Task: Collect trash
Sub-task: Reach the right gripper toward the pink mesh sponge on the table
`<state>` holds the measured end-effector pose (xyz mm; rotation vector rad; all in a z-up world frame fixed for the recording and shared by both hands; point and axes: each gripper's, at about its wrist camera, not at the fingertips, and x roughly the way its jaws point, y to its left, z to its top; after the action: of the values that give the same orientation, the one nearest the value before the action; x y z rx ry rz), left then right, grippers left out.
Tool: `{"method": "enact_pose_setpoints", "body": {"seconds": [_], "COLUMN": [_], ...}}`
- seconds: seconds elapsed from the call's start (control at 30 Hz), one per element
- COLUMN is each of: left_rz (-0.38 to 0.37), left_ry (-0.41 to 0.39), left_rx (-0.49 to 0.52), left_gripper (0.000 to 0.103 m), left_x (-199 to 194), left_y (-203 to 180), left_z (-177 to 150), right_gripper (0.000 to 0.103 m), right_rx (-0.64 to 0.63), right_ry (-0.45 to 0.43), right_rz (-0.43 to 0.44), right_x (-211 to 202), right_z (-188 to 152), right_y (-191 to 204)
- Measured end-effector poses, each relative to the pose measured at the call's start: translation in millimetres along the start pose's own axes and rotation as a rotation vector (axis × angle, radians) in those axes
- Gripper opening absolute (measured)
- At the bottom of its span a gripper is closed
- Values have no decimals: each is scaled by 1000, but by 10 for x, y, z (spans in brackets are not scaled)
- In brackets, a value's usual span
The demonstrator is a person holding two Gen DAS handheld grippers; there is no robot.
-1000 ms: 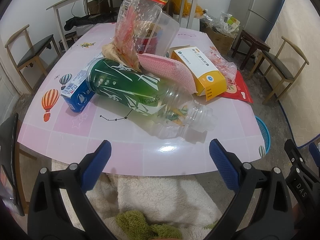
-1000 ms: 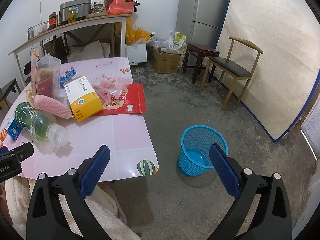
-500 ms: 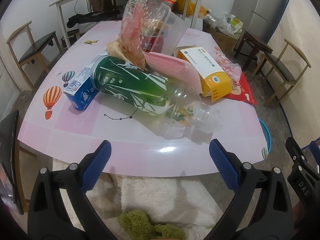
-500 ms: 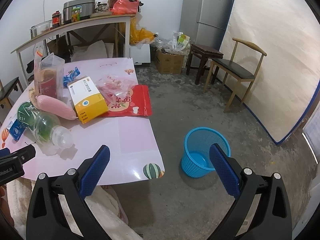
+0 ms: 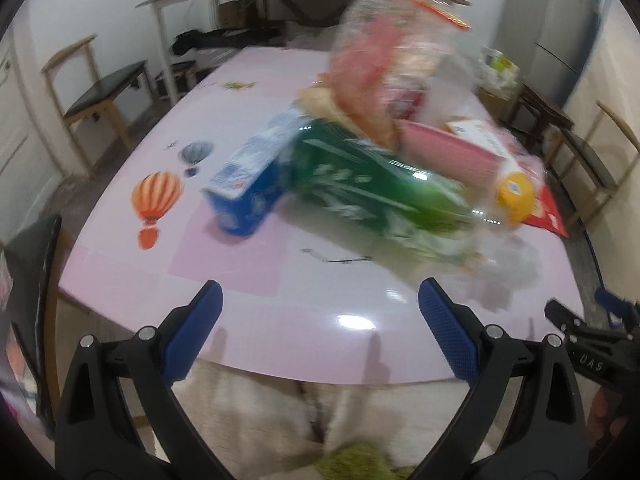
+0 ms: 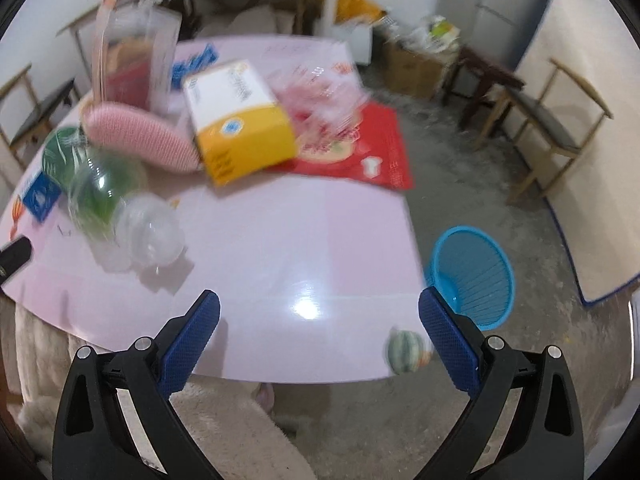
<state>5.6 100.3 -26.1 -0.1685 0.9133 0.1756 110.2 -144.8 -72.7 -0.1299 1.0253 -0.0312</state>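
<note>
Across the pink desk (image 5: 248, 304), blurred trash fills mid-frame: a green plastic bottle (image 5: 372, 184) on its side, a blue carton (image 5: 248, 184) touching it at left, a yellow-ended box (image 6: 240, 120). Both the left gripper (image 5: 318, 320) and right gripper (image 6: 318, 324) have jaws wide apart, empty. At lower right, a blue basket (image 6: 472, 276) stands on the floor.

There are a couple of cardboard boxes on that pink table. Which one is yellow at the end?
The yellow-and-white box, lying beside the pink cloth roll and overlapping the red packet. The other, the small carton, is blue and white and lies left of the green bottle.
</note>
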Motion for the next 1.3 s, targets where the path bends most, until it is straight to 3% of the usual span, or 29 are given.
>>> {"method": "enact_pose_setpoints", "body": {"seconds": [0.2,0.27,0.53,0.63,0.67,0.8,0.87,0.97,1.07,1.17,1.3], "left_rz": [-17,-16,-10,-60,-111,-198,-214,-297,-360,-345,-359], "left_ry": [-6,-15,-64,-132,-178,-282,-293,-306,-314,-300,-266], "left_rx": [-94,-87,-61,-60,-64,-50,-28,-15,22,91,214], "left_gripper": [94,94,94,94,94,94,94,94,94,94,94], "left_x": [113,134,123,42,-16,-126,-127,-130,-100,3,117], "left_y": [304,335,417,448,464,418,351,267,117,-120,-451], "left_z": [67,95,180,250,278,425,516,690,896,1097,1268], "right_gripper": [97,97,97,97,97,97,97,97,97,97,90], "right_rx": [-39,-30,-82,-104,-113,-117,-119,-136,-142,-98,-92], "right_ry": [44,66,183,217,222,206,171,126,141,84,-17], "right_rz": [72,116,138,144,146,148,152,168,172,221,203], "right_x": [231,279,360,405,411,452,430,365,326,188,22], "right_z": [100,143,307,358,373,409,376,268,244,267,303], "right_y": [83,48,35,44,47,21,16,5,-22,-88,-185]}}
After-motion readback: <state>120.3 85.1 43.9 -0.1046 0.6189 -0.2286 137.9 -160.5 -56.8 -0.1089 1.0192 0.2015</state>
